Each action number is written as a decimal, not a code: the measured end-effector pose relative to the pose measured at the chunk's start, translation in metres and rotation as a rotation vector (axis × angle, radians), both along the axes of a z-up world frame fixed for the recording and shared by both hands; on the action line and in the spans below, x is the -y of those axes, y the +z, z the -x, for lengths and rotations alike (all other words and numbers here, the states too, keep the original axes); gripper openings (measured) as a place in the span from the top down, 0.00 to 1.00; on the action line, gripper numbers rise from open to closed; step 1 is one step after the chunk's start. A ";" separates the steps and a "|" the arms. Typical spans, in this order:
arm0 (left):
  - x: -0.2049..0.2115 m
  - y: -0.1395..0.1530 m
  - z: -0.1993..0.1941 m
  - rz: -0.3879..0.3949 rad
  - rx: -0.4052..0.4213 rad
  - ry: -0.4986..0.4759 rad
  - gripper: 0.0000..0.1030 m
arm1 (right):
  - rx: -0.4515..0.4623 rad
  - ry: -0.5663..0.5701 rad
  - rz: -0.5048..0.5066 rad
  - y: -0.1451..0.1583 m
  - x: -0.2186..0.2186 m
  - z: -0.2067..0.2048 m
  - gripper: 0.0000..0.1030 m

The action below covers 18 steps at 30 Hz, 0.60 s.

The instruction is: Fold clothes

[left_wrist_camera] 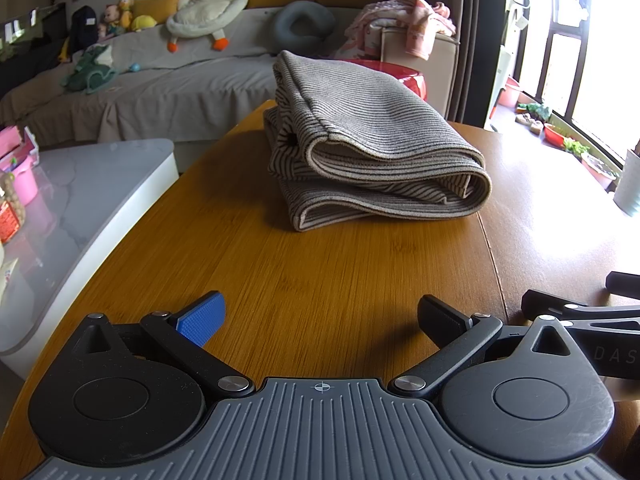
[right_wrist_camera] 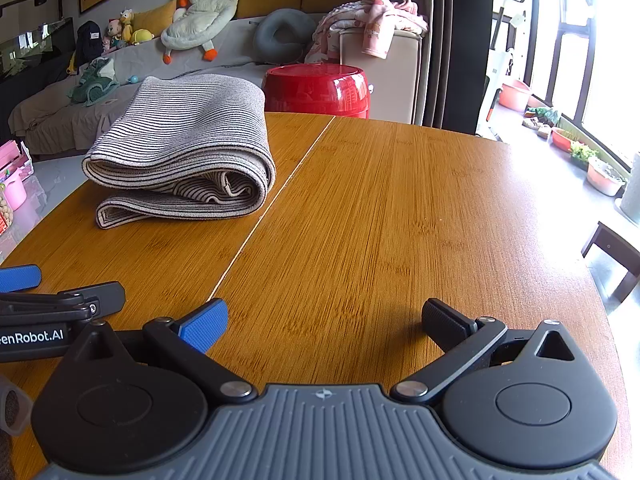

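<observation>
A striped gray cloth [left_wrist_camera: 372,148] sits on the wooden table [left_wrist_camera: 320,264]. It is folded over itself a few times, so it looks like a fat, soft bundle. The folds are round and loose, not pressed flat. One edge near the bottom sticks out a little past the layers on top. I cannot tell what kind of clothing it is, because it is all folded up.

The left gripper [left_wrist_camera: 320,322] is near the front of the table, well apart from the cloth. Its two fingers are spread wide, and nothing is between them. One finger has a blue pad [left_wrist_camera: 202,320] and the other is black.

The right gripper [right_wrist_camera: 324,326] is just beside the left one, also low over the table. Its fingers are spread wide too, and it holds nothing. From its camera, the cloth [right_wrist_camera: 184,148] lies off to the left, on the far side of a thin seam [right_wrist_camera: 272,204] that runs across the table top.

So the folding of this cloth looks mostly done. Both tools have let go and are away from it. What may be left is small: maybe a pat to make the bundle flatter, or a tug to line up the edge that sticks out.

Far behind the table, pink clothes [right_wrist_camera: 372,24] are piled on a box. I cannot tell if they are part of the job.
</observation>
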State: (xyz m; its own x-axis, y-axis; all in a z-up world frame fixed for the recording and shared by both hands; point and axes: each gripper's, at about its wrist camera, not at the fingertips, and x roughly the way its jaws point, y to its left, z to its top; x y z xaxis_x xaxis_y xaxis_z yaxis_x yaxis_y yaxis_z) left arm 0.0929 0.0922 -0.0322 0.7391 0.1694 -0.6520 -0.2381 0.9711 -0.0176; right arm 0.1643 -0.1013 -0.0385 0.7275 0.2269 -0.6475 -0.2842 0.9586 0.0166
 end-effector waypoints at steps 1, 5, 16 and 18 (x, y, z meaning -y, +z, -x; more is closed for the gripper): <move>0.000 0.000 0.000 0.000 0.000 0.000 0.00 | 0.000 0.000 0.000 0.000 0.000 0.000 0.00; 0.000 0.000 0.000 0.000 0.000 0.000 0.00 | 0.000 0.000 0.000 0.000 0.000 0.000 0.00; 0.001 0.000 -0.001 -0.004 -0.002 -0.001 0.00 | 0.000 0.001 -0.002 0.000 0.000 0.000 0.00; 0.001 0.000 -0.001 -0.006 -0.003 -0.001 0.00 | 0.000 0.001 -0.002 0.001 0.000 0.000 0.00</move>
State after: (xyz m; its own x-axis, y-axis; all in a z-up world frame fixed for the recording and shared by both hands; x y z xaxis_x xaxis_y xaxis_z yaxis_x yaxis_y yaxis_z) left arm 0.0942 0.0908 -0.0318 0.7370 0.1726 -0.6535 -0.2375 0.9713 -0.0114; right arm 0.1644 -0.1011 -0.0380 0.7275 0.2289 -0.6468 -0.2847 0.9584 0.0189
